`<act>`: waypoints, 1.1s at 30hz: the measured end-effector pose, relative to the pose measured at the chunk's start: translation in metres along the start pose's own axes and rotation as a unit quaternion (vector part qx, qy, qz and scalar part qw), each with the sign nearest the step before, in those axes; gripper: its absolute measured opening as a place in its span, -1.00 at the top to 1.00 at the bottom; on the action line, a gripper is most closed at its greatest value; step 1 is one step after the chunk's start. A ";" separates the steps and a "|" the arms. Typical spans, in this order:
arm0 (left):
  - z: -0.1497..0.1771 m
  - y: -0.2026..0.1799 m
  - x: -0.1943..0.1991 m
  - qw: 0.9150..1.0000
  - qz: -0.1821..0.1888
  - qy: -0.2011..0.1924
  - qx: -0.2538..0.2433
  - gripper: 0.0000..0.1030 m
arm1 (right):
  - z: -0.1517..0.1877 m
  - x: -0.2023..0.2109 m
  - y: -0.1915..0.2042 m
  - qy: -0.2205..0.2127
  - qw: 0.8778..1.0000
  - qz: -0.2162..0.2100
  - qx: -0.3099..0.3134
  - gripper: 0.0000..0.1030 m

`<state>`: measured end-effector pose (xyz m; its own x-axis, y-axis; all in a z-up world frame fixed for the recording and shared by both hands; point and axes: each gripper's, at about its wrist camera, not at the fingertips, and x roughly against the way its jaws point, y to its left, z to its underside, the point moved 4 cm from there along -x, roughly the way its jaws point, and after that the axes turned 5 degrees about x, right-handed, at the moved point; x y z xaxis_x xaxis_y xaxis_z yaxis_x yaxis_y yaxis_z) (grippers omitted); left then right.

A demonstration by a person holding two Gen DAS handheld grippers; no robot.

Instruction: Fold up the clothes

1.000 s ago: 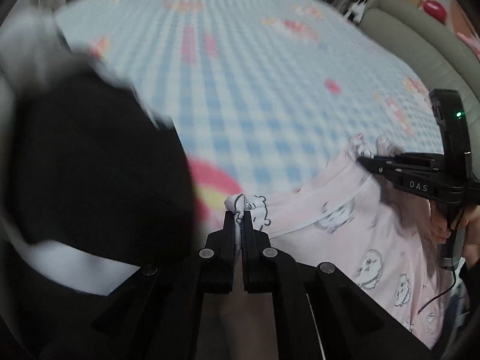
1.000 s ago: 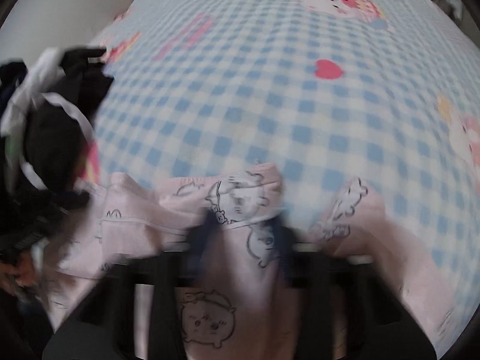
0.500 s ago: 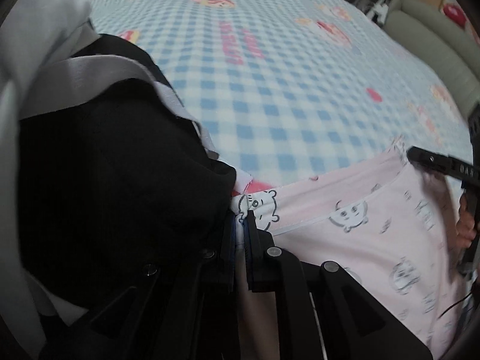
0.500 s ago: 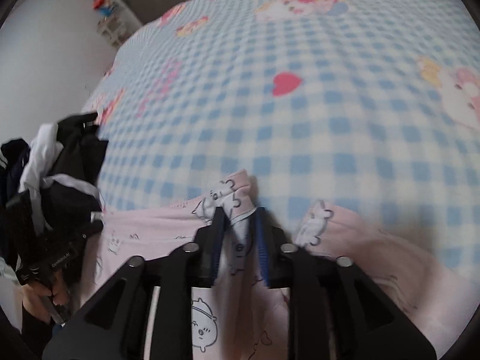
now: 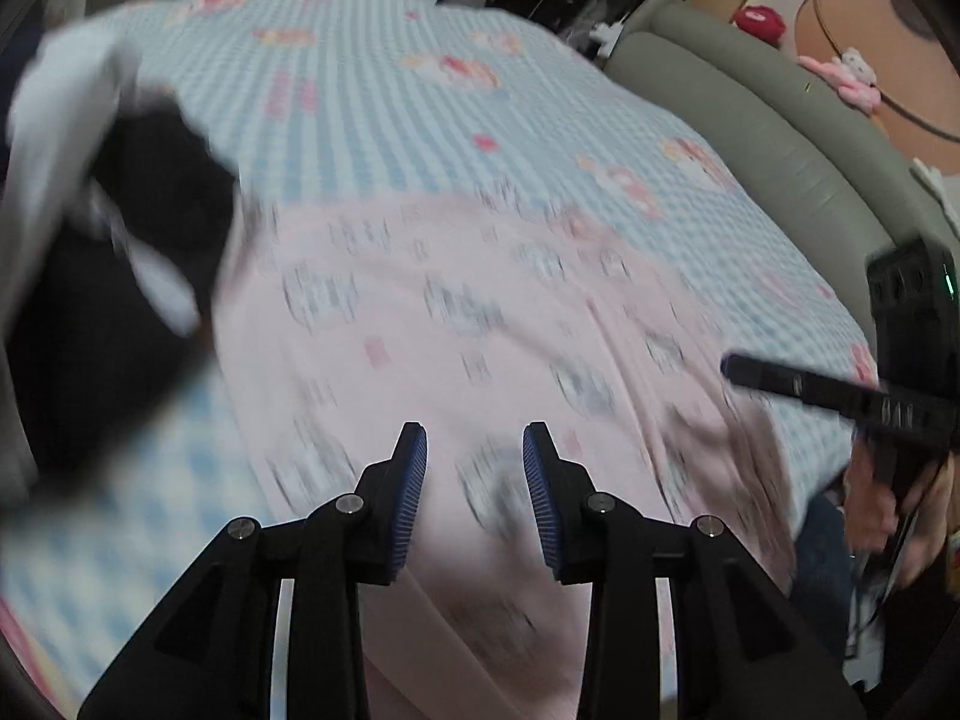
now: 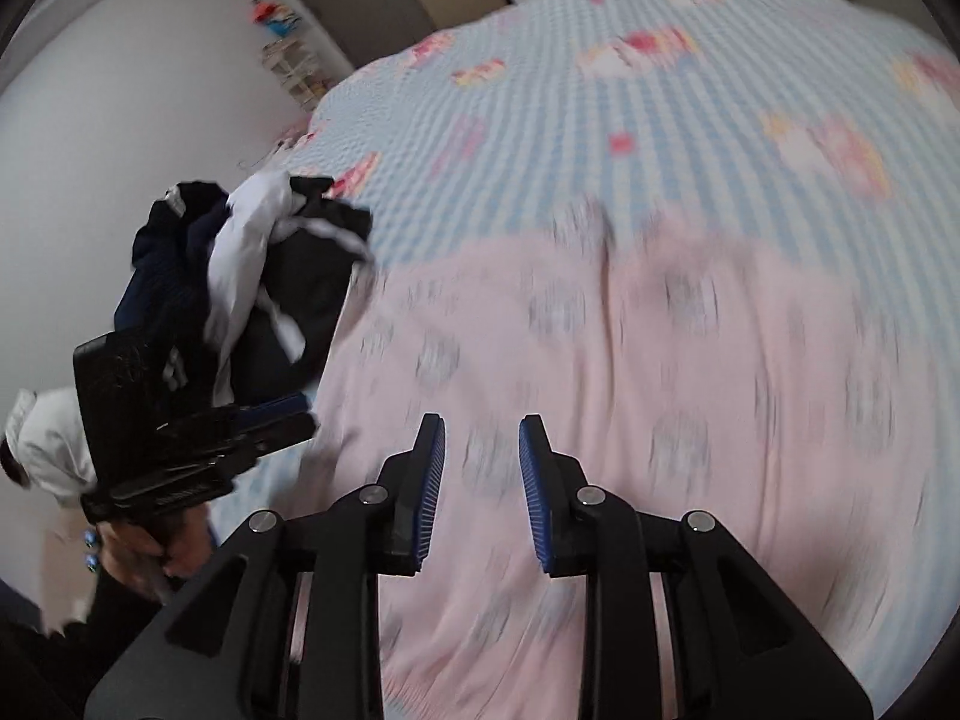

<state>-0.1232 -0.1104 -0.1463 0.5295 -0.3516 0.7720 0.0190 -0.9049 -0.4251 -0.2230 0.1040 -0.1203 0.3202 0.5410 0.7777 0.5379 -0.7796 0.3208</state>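
A pink garment with small cartoon prints (image 5: 456, 324) lies spread flat on the blue checked bed sheet (image 5: 372, 114). It also shows in the right wrist view (image 6: 630, 372). My left gripper (image 5: 474, 450) is open and empty, above the garment's near edge. My right gripper (image 6: 480, 444) is open and empty, also above the near part of the garment. The right gripper shows at the right of the left wrist view (image 5: 840, 396), and the left gripper at the left of the right wrist view (image 6: 198, 456). Both views are motion-blurred.
A heap of black, white and navy clothes (image 5: 120, 240) lies on the bed left of the pink garment, also in the right wrist view (image 6: 258, 276). A grey padded headboard (image 5: 768, 138) runs along the bed's right side. A white wall (image 6: 120, 120) is at the left.
Both grippers have let go of the pink garment's edge and opened. The garment now lies spread out on the sheet, and both grippers have pulled back and up.
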 end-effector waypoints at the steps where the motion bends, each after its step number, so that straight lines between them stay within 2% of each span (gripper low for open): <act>1: 0.013 0.000 -0.003 1.000 -0.001 0.009 0.009 0.31 | 0.015 0.004 0.001 0.002 1.000 0.003 -0.008 0.51; 2: 0.022 0.002 -0.004 1.000 -0.013 0.017 0.016 0.31 | 0.030 0.008 0.002 0.004 1.000 0.005 -0.015 0.51; 4: 0.045 0.012 -0.006 0.996 -0.070 0.038 0.026 0.32 | 0.060 0.015 0.005 0.007 0.999 0.010 -0.030 0.51; 6: 0.059 0.024 -0.005 0.992 -0.109 0.047 0.034 0.48 | 0.089 0.023 0.007 0.011 0.999 0.015 -0.045 0.51; 7: 0.065 0.029 -0.004 0.990 -0.125 0.050 0.039 0.48 | 0.104 0.027 0.008 0.013 0.998 0.018 -0.053 0.51; 10: 0.071 0.032 0.019 0.992 -0.109 0.015 0.068 0.47 | 0.148 0.038 0.011 0.018 0.997 0.026 -0.075 0.51; 12: 0.071 0.028 0.028 0.994 -0.082 -0.010 0.076 0.47 | 0.153 0.047 0.008 0.004 0.996 0.029 -0.084 0.50; 15: 0.076 0.015 0.020 0.997 -0.050 -0.007 0.063 0.47 | 0.151 0.051 0.007 -0.009 0.995 0.037 -0.093 0.50; 16: 0.082 0.010 0.016 0.997 -0.050 0.003 0.059 0.47 | 0.153 0.051 0.006 -0.006 0.995 0.044 -0.088 0.50; 18: 0.090 0.008 0.002 0.994 -0.099 0.041 0.039 0.47 | 0.158 0.049 0.006 0.001 0.995 0.058 -0.077 0.50; 19: 0.092 0.010 -0.008 0.991 -0.122 0.048 0.033 0.47 | 0.161 0.048 0.004 0.009 0.995 0.066 -0.077 0.50; 20: 0.092 0.009 -0.003 0.992 -0.116 0.041 0.035 0.48 | 0.165 0.047 0.002 0.016 0.994 0.073 -0.078 0.50; 22: 0.091 0.005 0.006 0.994 -0.101 0.026 0.038 0.47 | 0.165 0.061 -0.003 -0.004 0.994 0.074 -0.086 0.50; 24: 0.088 -0.007 0.016 0.998 -0.065 0.000 0.026 0.47 | 0.164 0.076 -0.008 -0.024 0.993 0.074 -0.094 0.49; 26: 0.085 -0.022 0.013 1.000 -0.026 -0.005 0.013 0.47 | 0.164 0.090 -0.013 -0.044 0.991 0.075 -0.101 0.41; 27: 0.086 -0.027 0.007 1.000 -0.022 0.002 0.008 0.47 | 0.164 0.097 -0.016 -0.052 0.990 0.076 -0.105 0.39; 29: 0.089 -0.032 -0.013 0.999 -0.041 0.027 -0.001 0.47 | 0.166 0.091 -0.026 -0.040 0.989 0.085 -0.117 0.39; 31: 0.099 -0.022 -0.026 0.994 -0.087 0.061 -0.007 0.48 | 0.171 0.087 -0.036 -0.028 0.987 0.089 -0.130 0.39; 33: 0.110 -0.013 -0.016 0.993 -0.094 0.067 0.001 0.45 | 0.180 0.085 -0.046 -0.018 0.986 0.088 -0.143 0.39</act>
<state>-0.0389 -0.0664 -0.2054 0.3983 -0.2045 0.8942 0.1090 -0.9574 -0.2675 -0.0801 0.2428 -0.1666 0.4188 0.3967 0.8169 0.2315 -0.9165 0.3263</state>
